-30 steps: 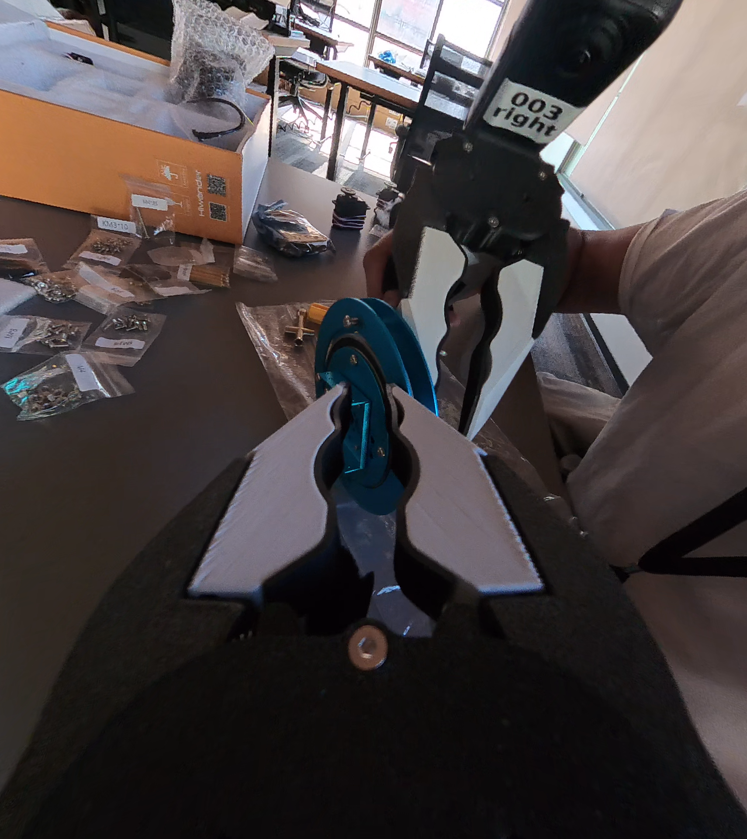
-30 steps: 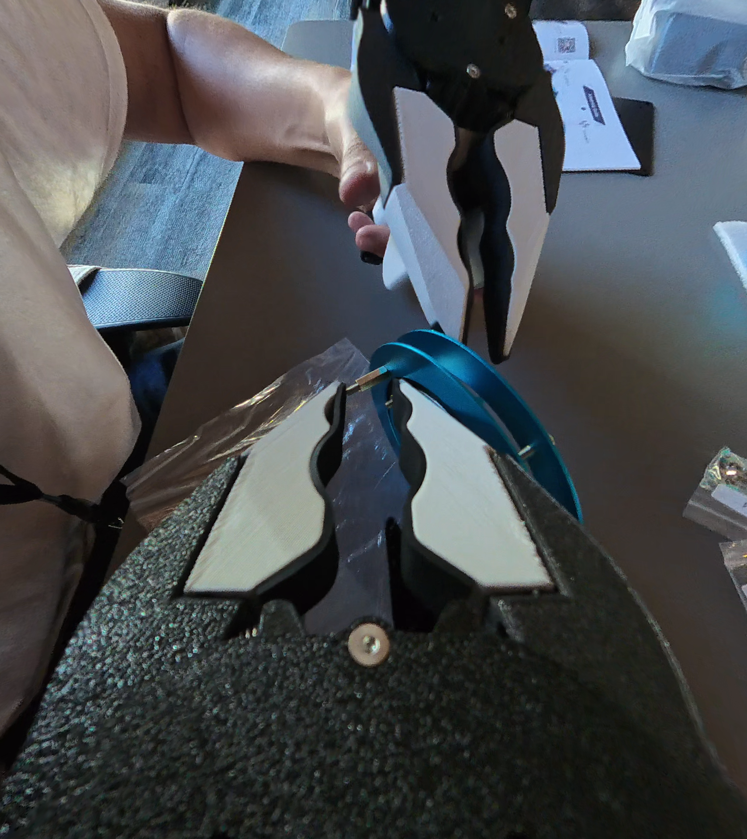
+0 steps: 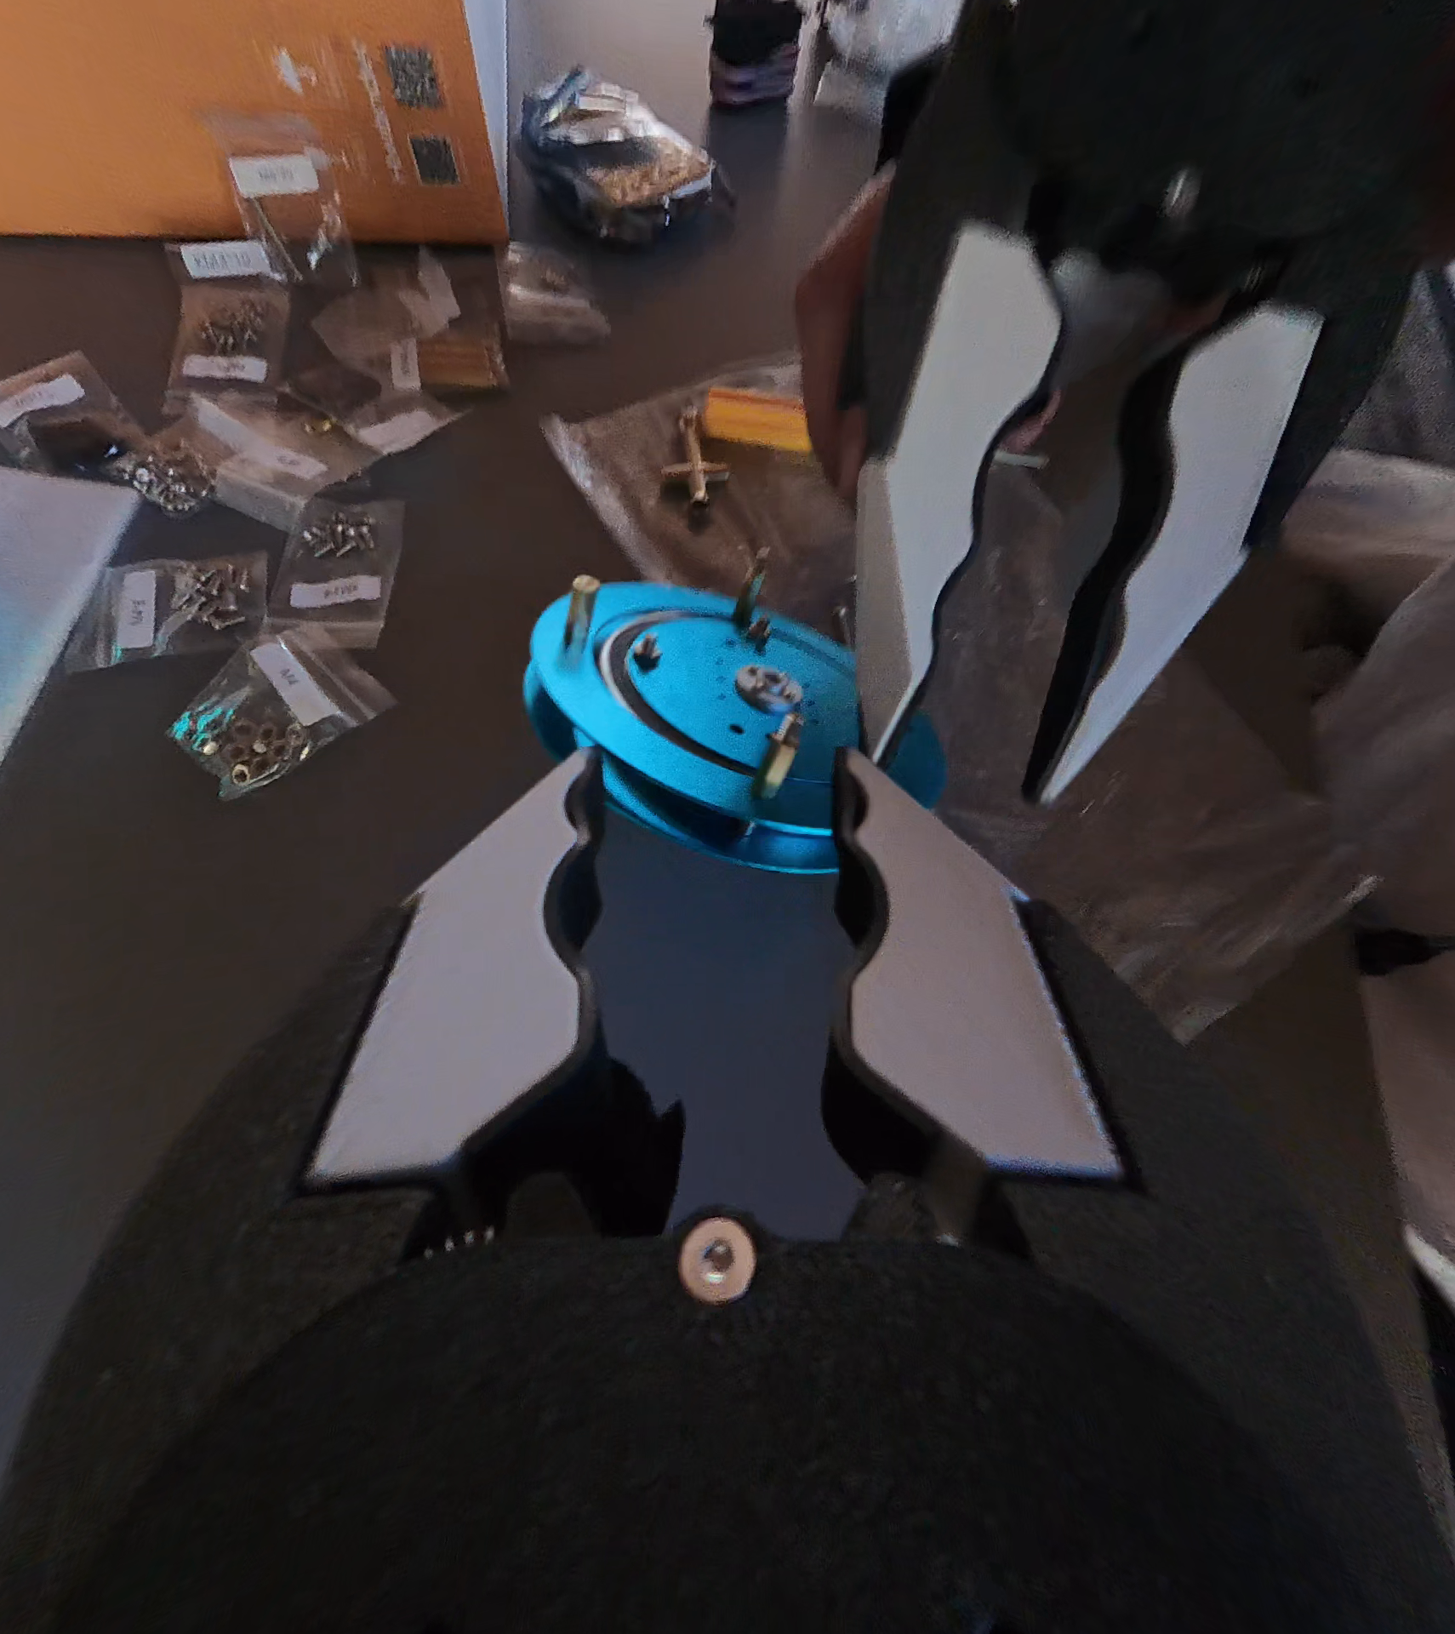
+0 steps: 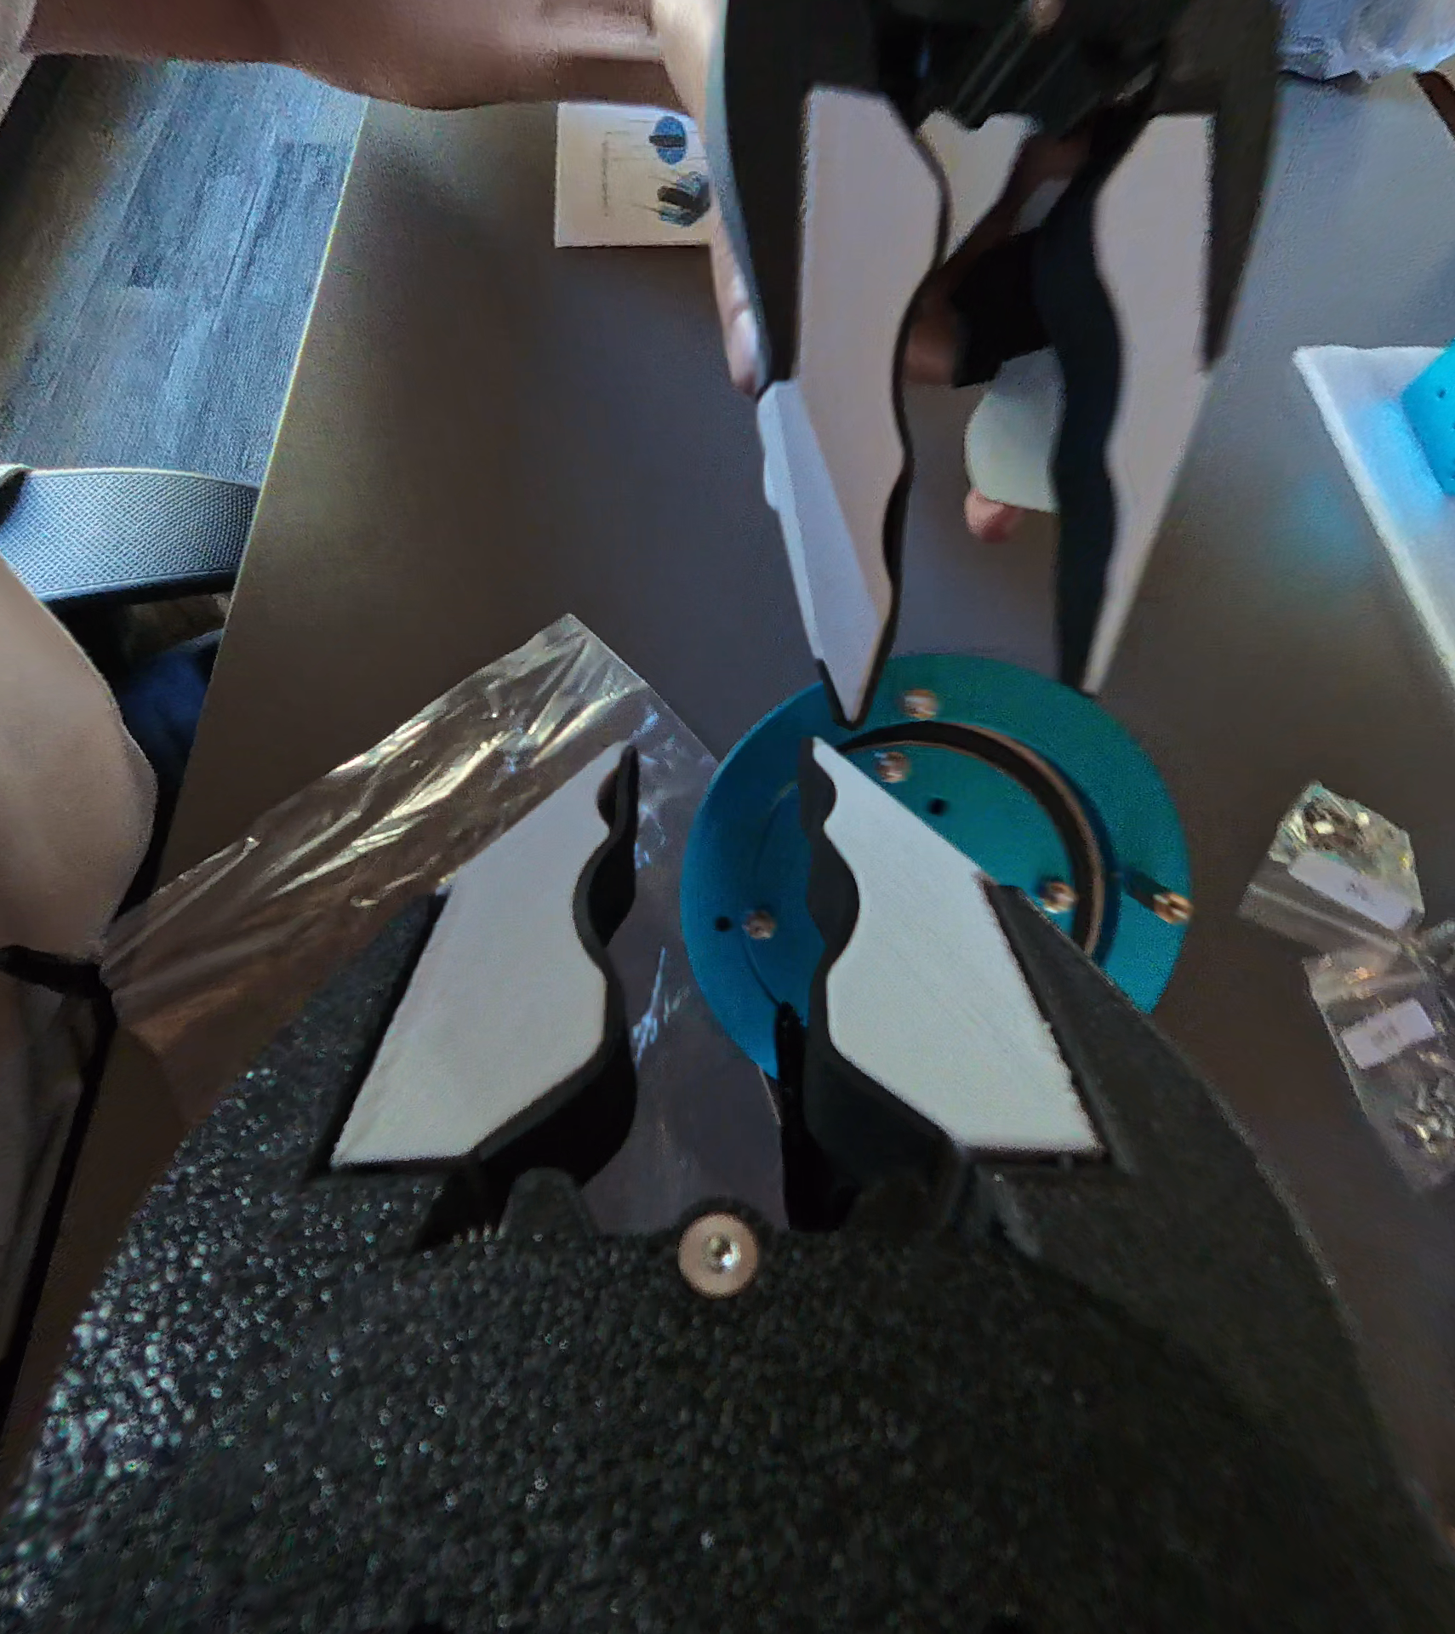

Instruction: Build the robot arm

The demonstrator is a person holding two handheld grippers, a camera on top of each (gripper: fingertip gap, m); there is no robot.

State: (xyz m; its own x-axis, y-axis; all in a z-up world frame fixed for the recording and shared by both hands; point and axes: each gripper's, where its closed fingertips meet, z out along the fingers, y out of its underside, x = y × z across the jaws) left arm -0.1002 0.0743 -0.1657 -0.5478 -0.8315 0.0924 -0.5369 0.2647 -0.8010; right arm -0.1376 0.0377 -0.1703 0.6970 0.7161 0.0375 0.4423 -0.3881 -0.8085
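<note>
Dark grey tabletop, round blue metal disc with brass standoffs lying flat, your left gripper spread empty before it, your right gripper likewise released, small clear hardware bags nearby.

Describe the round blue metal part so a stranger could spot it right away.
On the dark table, in front of the orange box, the blue disc lies flat between both open grippers. Unlike the clear screw bags beside it, it is solid, round, with brass posts standing up.

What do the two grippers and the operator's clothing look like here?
Both the left gripper and the right gripper have black, rough-textured bodies with a silver screw at centre. Their fingers are white-faced wedges with wavy black inner edges. The person wears a beige short sleeve.
</note>
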